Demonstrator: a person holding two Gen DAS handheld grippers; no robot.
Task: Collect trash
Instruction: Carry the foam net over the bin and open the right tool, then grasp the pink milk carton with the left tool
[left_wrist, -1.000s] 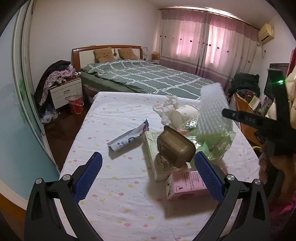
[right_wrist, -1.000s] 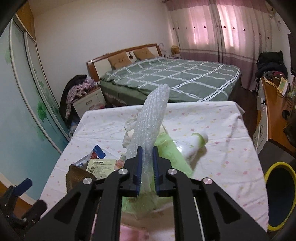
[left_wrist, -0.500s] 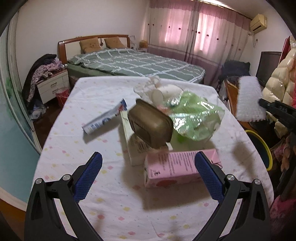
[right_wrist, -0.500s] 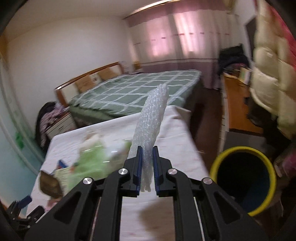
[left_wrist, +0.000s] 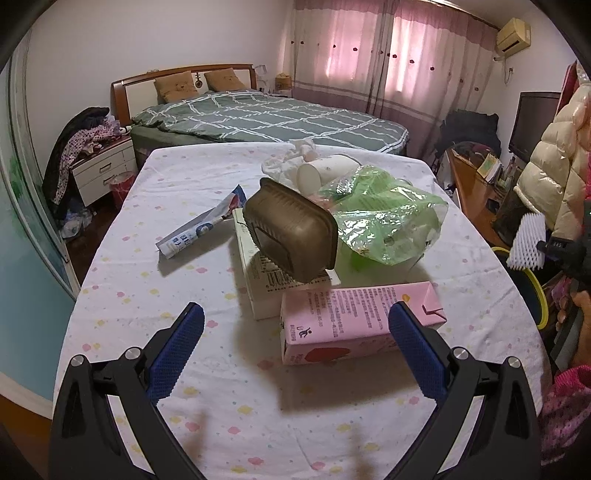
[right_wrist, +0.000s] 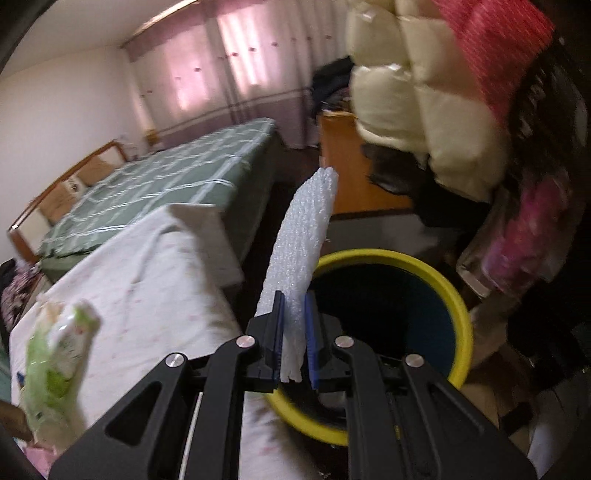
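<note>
1. The right gripper has its jaws clamped on a strip of white foam wrap, which stands up from them beside the yellow-rimmed bin, off the counter's edge
2. The left gripper hovers over the counter, jaws wide and empty
3. On the counter lie a pink carton, brown tray, green bag, paper cup and a flattened tube

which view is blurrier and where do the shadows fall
Right wrist view is motion-blurred: the green bag and coats smear, only the foam sheet in the right gripper stays crisp. Left wrist view is sharp; the pink carton throws a soft shadow toward the camera.
</note>
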